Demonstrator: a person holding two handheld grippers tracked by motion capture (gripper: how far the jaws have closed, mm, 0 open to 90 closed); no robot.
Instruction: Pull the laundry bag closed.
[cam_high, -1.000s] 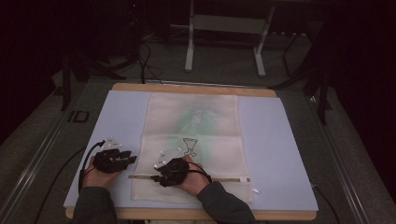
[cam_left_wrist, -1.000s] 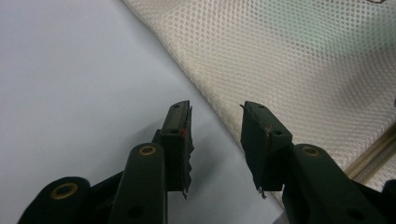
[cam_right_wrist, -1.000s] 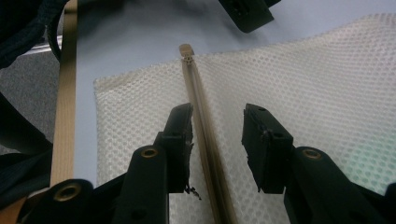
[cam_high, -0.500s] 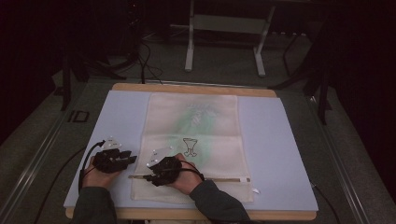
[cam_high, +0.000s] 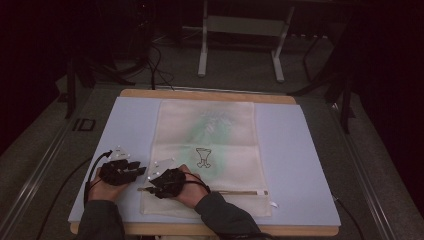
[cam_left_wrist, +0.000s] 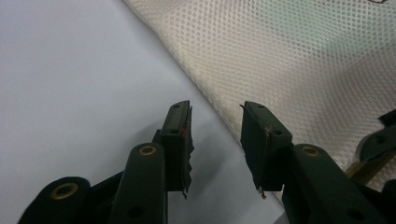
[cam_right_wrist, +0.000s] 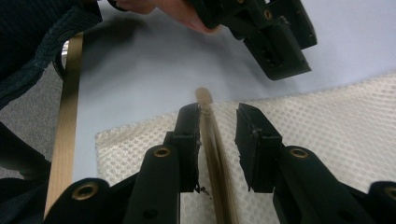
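A cream mesh bag (cam_high: 210, 130) with a small goblet print lies flat on a pale blue mat (cam_high: 295, 150). A tan zipper strip (cam_high: 235, 192) runs along its near end. My right gripper (cam_high: 150, 187) (cam_right_wrist: 218, 122) sits at the left end of that strip. The zipper strip (cam_right_wrist: 215, 154) lies between its jaws against the left pad, with a gap to the right pad; the jaws have just been closing. My left gripper (cam_high: 141, 171) (cam_left_wrist: 215, 121) stands open and low over the mat, just beside the bag's edge (cam_left_wrist: 303, 60), with nothing between its pads.
The mat covers a wooden table whose near edge (cam_right_wrist: 67, 121) runs close behind my hands. A dark sleeve (cam_right_wrist: 37, 42) is at the near left. Beyond the table stand a metal frame (cam_high: 240, 45) and cables on a dark floor.
My right hand has slid a little to the left along the zipper, closer to the left gripper. The left hand has stayed where it was.
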